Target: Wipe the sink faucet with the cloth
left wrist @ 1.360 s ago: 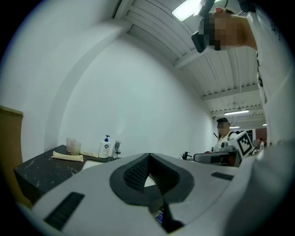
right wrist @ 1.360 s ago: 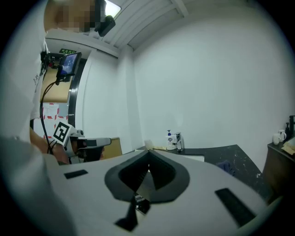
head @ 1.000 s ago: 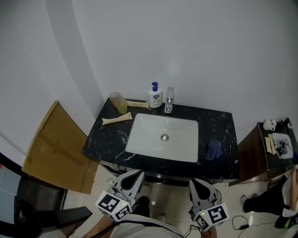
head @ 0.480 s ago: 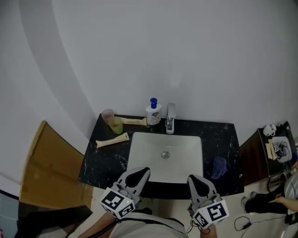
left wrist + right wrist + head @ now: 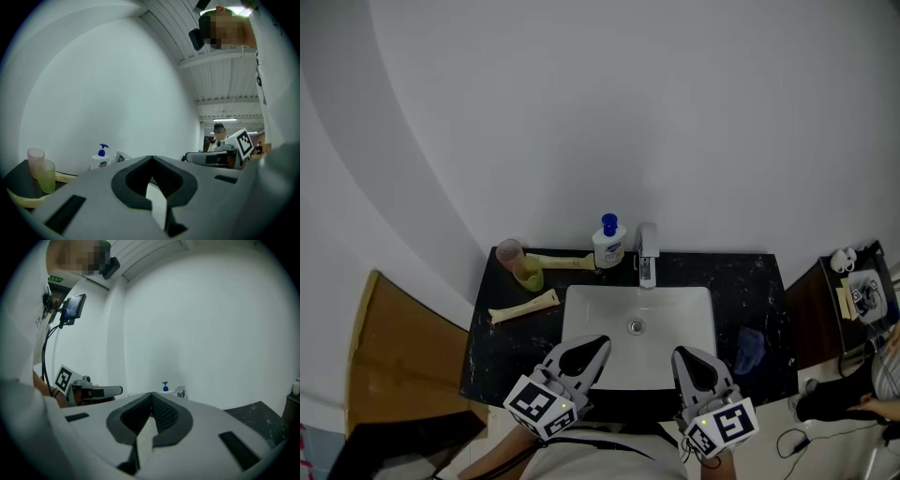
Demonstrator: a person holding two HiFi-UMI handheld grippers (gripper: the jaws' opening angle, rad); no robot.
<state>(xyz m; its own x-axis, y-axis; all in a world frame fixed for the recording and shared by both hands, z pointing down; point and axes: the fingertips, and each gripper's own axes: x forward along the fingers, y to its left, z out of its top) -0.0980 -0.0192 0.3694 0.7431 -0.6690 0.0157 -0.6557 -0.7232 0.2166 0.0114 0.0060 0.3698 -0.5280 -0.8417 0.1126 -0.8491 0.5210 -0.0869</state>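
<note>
Both grippers have come forward since a second ago. In the head view the left gripper (image 5: pixel 592 347) and right gripper (image 5: pixel 684 356) now reach over the near edge of the white basin (image 5: pixel 675 305), where earlier they hung short of the black counter (image 5: pixel 502 347). The faucet (image 5: pixel 648 262) stands at the basin's back rim beside a soap bottle (image 5: pixel 608 244). The blue cloth (image 5: pixel 750 349) lies on the counter right of the basin, untouched and well apart from the faucet.

In the left gripper view, the fingertips meet with nothing between them. A pink cup (image 5: pixel 35 157) and a green cup (image 5: pixel 47 176) stand far left.

In the right gripper view, the fingers are likewise pressed together and empty, pointing toward the faucet.
</note>
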